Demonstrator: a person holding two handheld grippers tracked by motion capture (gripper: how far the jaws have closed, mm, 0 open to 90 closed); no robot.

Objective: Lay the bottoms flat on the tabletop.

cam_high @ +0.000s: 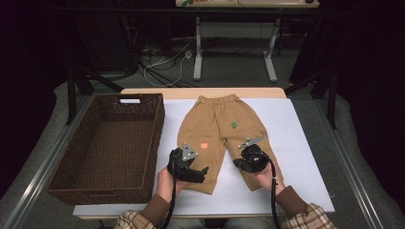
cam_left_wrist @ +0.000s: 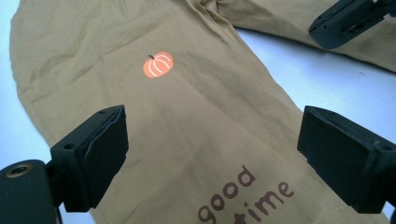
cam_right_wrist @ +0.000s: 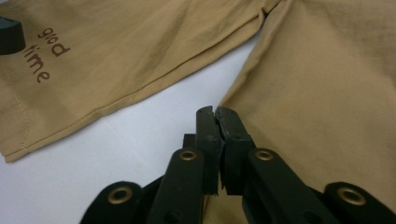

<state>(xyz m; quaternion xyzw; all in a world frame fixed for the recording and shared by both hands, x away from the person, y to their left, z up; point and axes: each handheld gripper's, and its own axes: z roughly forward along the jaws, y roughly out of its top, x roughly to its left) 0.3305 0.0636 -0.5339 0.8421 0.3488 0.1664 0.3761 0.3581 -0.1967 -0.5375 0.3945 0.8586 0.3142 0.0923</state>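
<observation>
On the white table (cam_high: 296, 143) the trousers (cam_high: 217, 126) lie flat beside the basket (cam_high: 102, 186), waistband away from you. Your left gripper (cam_left_wrist: 212, 149) hangs wide open over the leg with the pumpkin print (cam_left_wrist: 158, 64), holding nothing. Your right gripper (cam_right_wrist: 217, 116) is closed at the inner edge of the other leg; whether it has pinched any cloth you cannot tell from here. If it caught only the top layer, or none, a lift may let that leg slip or bunch, and the fold would go crooked.
</observation>
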